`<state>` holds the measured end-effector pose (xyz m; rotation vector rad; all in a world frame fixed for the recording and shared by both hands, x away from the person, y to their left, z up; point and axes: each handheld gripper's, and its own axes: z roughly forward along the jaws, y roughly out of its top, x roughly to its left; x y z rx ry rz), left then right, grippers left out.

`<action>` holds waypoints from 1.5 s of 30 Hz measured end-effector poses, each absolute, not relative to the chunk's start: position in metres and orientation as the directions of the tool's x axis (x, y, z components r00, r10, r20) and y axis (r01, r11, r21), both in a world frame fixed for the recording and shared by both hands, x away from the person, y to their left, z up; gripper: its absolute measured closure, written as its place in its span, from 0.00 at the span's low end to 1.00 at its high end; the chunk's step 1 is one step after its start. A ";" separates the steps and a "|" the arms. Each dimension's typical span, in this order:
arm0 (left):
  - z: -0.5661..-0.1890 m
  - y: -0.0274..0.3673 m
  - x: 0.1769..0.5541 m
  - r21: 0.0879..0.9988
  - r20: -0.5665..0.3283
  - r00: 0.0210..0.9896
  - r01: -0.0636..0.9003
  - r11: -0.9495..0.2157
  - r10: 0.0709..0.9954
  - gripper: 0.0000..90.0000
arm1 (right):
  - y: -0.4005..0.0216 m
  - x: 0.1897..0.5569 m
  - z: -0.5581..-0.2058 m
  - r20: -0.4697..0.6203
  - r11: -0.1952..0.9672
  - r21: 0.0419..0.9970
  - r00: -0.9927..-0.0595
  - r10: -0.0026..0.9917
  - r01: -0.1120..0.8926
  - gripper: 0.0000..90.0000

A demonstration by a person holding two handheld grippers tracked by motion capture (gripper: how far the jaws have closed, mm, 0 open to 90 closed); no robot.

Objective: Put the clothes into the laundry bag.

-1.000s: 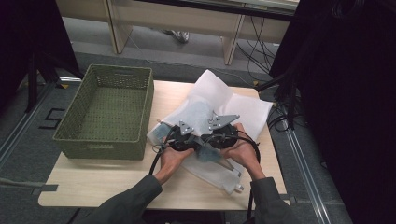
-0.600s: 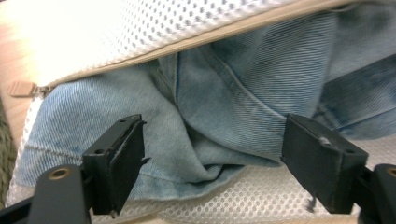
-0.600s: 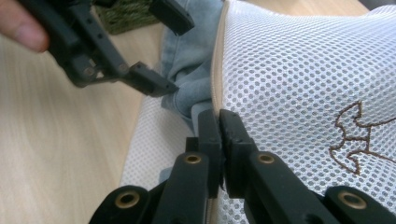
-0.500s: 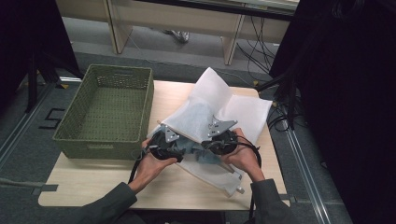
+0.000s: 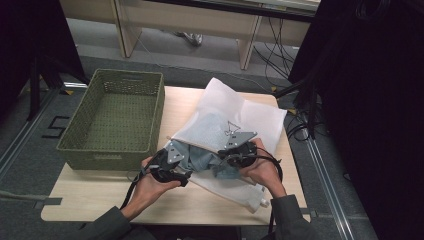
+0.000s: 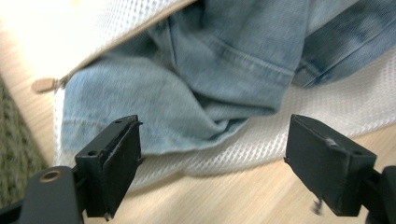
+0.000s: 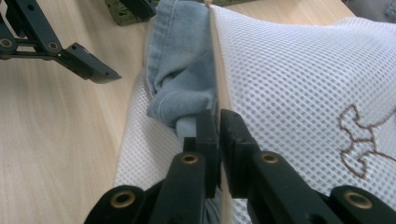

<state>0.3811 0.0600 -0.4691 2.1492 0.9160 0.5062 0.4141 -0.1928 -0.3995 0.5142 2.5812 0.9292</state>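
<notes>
At the counter's [image 5: 90, 202] near edge — bag mouth held up for the jeans.
Your right tool [image 7: 218, 122] pinches the white mesh laundry bag's [image 5: 250, 112] rim; your left tool [image 6: 212, 154], just opened, gapes empty before the faded blue denim jeans [image 6: 205, 88].

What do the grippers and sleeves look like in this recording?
Both grippers are black. The left gripper and the right gripper each carry a grey three-cornered plate on top and trail a black cable. Their jaws are flat black blocks on linkage arms with brass-coloured pivot rivets. The person wears dark grey long sleeves.

Soft faded denim jeans [image 6: 196, 93] in a white mesh cloth bag [image 7: 289, 84], pale smooth wood counter [image 5: 165, 205], woven green basket [image 5: 112, 115].
</notes>
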 end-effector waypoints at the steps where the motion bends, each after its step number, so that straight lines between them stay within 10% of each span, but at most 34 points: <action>1: -0.470 0.062 0.381 0.752 0.072 0.672 0.449 -0.483 0.737 0.19 | -0.192 0.416 -0.399 -0.226 0.722 0.662 -0.865 0.448 0.201 0.92; 15: -0.473 0.067 0.380 0.757 0.024 0.661 0.478 -0.446 0.750 0.19 | -0.121 0.439 -0.410 -0.428 0.846 0.522 -0.824 0.372 0.111 0.64; 20: -0.475 0.072 0.380 0.752 0.028 0.657 0.482 -0.449 0.753 0.19 | -0.116 0.449 -0.421 -0.441 0.885 0.455 -0.840 0.317 0.095 0.97; 45: -0.508 0.023 0.397 0.732 -0.056 0.737 0.489 -0.474 0.674 0.33 | -0.145 0.422 -0.382 -0.164 0.723 0.666 -0.910 0.380 0.182 0.98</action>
